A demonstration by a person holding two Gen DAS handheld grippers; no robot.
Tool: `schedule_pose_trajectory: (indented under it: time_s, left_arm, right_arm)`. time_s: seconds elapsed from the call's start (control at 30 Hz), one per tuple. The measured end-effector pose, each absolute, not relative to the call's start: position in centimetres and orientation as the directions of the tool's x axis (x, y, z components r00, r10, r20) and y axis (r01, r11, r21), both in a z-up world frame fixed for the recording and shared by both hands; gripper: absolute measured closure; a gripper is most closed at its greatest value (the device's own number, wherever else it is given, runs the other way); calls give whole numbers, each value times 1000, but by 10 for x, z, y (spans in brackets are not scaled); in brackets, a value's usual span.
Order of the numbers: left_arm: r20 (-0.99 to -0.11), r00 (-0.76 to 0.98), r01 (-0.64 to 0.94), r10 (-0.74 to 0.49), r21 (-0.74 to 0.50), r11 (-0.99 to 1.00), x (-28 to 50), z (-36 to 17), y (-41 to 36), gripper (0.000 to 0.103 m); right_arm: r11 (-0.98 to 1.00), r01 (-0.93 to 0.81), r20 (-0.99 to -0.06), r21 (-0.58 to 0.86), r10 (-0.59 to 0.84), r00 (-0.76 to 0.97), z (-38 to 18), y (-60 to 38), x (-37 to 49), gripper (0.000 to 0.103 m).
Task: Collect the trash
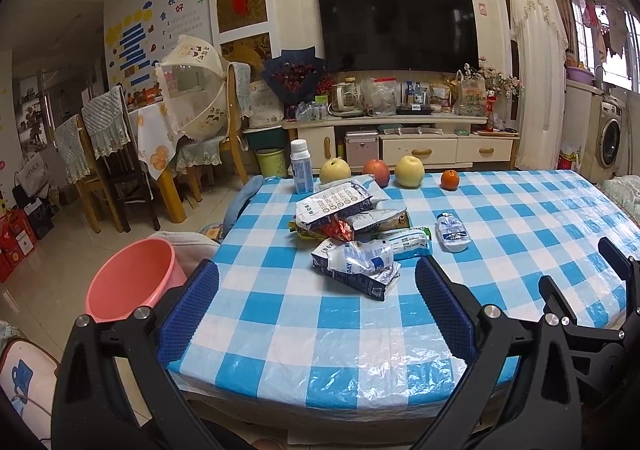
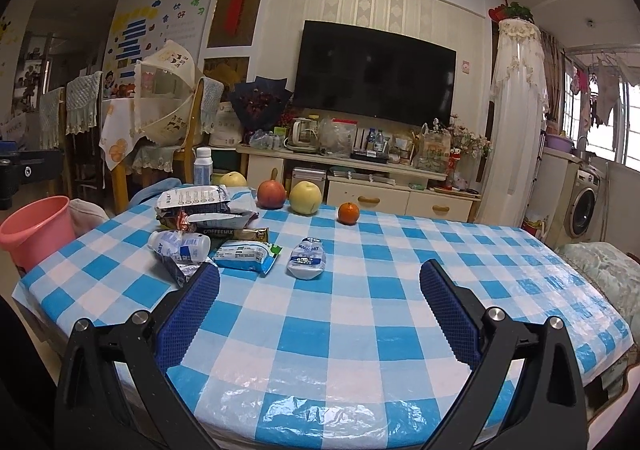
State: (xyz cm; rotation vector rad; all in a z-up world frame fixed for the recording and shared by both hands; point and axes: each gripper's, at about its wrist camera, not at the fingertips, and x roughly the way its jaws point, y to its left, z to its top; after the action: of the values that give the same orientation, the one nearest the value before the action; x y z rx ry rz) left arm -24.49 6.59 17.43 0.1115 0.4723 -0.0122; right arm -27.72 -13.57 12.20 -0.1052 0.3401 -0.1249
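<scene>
beside both empty, wide-apart tools, a coffeemix packet point(image 2: 232, 233) and what looks like a magic day bottle point(image 2: 307, 259).

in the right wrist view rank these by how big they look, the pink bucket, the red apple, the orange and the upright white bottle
1. pink bucket, clearly largest, though partly cut off by the table edge.
2. red apple and upright white bottle: alike, and the bottle's base is hidden, so unranked.
3. orange, smallest.

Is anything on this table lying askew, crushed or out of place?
Yes. Crumpled wrappers and a flattened carton lie heaped at the table's left side, and one squashed plastic bottle lies apart on its side. The fruit and the upright bottle look orderly.
</scene>
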Motion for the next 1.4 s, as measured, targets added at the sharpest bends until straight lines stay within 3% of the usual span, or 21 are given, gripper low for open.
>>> schedule_pose_trajectory:
  time_s: [0.2,0.87,1.17,1.4]
  left_arm:
    - [-504,863,36,16,93,995,-229,159,67,4]
    - [-654,753,49,-68,-47,998,-159,93,69,4]
    - [-689,685,96,-237,-237,967,-117,75,72,4]
    - [-697,616,41,-367,-437,898,-78,56,78,4]
  right_arm:
    - [987,81,-373,-138,-127,919,114,-136,-264,4]
    - [1000,-5,-565,15,13,825,83,-148,-195,4]
    - [984,-2,-634,176,115,765,70,-172,-146,4]
    - [972,43,-660,229,123,741,59,-193,-105,4]
